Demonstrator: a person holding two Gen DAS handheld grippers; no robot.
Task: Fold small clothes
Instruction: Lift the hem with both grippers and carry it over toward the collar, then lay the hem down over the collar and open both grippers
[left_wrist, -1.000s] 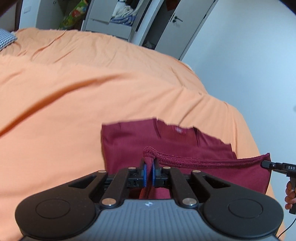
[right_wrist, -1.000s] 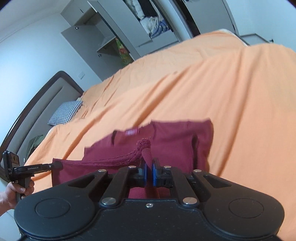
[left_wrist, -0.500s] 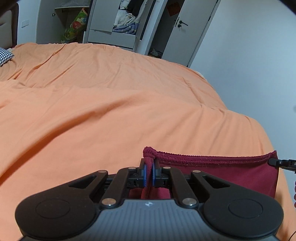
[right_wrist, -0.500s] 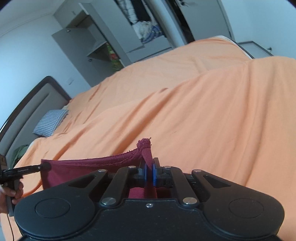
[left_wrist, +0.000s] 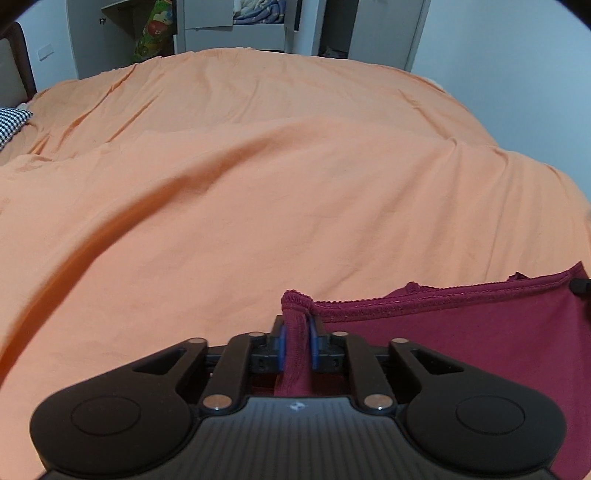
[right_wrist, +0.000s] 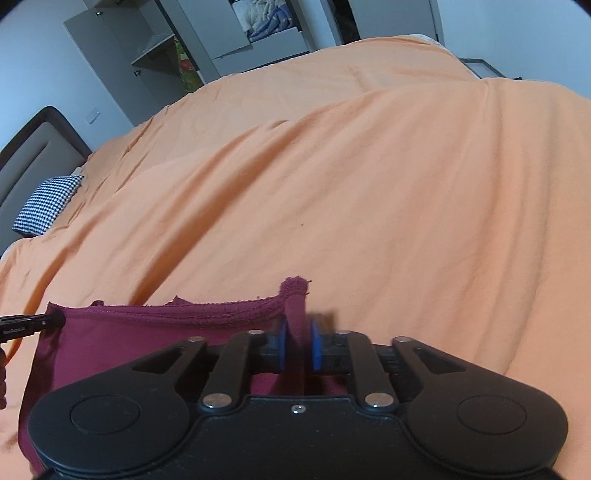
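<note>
White lettering on the left tongs (right_wrist: 22, 325) is too blurred to read

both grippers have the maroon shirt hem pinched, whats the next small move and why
Probably lower both together and lay the hem flat on the orange bedspread, then release. The left gripper and right gripper each pinch a corner of the maroon shirt, its hem stretched taut between them, so it looks ready to set down evenly. Whether the rest lies folded underneath is hidden.

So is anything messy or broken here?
Nothing is broken. The maroon garment is stretched between the left gripper and right gripper. The wardrobe stands open with clothes piled inside, and the orange bedspread is wrinkled.
</note>
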